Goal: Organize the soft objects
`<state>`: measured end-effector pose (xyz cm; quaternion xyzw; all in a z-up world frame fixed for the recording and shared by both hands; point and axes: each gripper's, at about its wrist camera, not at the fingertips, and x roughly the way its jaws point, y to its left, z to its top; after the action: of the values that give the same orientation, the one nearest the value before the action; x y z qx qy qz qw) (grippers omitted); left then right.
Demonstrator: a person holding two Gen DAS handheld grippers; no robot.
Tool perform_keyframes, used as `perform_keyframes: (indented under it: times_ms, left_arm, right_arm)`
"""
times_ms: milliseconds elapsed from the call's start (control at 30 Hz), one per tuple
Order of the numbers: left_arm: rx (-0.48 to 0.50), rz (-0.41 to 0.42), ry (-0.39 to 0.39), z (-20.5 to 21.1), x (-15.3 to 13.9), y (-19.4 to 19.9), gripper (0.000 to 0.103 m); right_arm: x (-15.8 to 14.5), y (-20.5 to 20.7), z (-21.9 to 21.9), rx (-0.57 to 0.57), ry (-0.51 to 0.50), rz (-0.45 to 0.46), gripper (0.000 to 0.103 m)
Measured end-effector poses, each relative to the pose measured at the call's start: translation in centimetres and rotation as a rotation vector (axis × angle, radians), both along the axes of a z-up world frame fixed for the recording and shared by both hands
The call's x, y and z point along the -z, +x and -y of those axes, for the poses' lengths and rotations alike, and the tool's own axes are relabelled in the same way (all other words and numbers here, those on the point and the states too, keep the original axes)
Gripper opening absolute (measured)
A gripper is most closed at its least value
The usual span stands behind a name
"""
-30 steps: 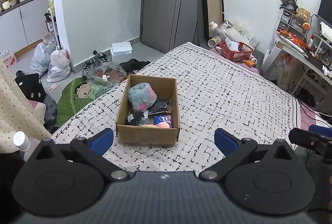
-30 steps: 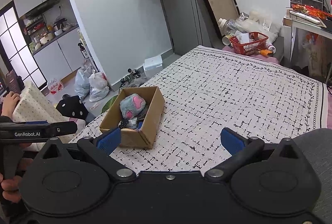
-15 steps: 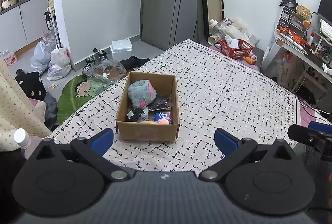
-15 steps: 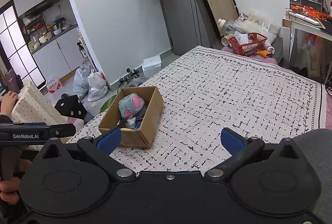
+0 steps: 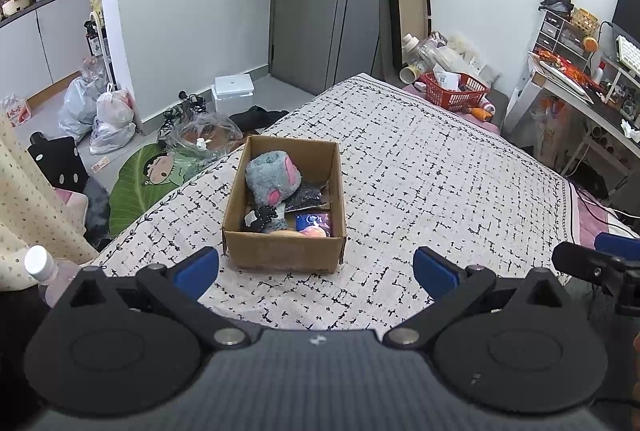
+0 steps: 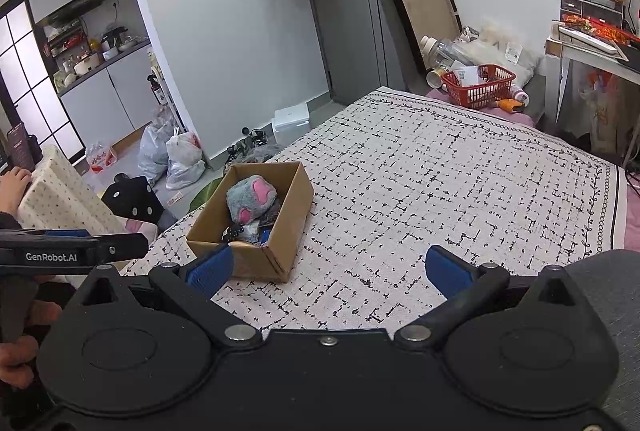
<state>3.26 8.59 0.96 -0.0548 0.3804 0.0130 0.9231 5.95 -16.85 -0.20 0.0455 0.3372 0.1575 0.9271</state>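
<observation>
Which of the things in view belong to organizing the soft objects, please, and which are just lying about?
Belongs to the job:
- cardboard box on the bed
- grey plush toy inside it
- left gripper and right gripper, both open and empty

Just lying about:
- red basket
- plastic bags on the floor
- white-capped bottle

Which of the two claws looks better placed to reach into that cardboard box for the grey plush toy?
Left, probably. The left claw faces the cardboard box head-on, with the grey plush toy straight ahead. From the right claw, the box sits off to its left side. Both are open.
</observation>
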Motion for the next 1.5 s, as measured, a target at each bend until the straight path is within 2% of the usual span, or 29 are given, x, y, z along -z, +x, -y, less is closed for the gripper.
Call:
perform_keyframes:
  times_ms: [1500]
  left_arm:
    - [-0.003,-0.03,0.003,0.65,0.04,-0.08,0.103]
  right_arm:
    - [-0.08,-0.34,0.73,0.006,-0.004,0.007,0.103]
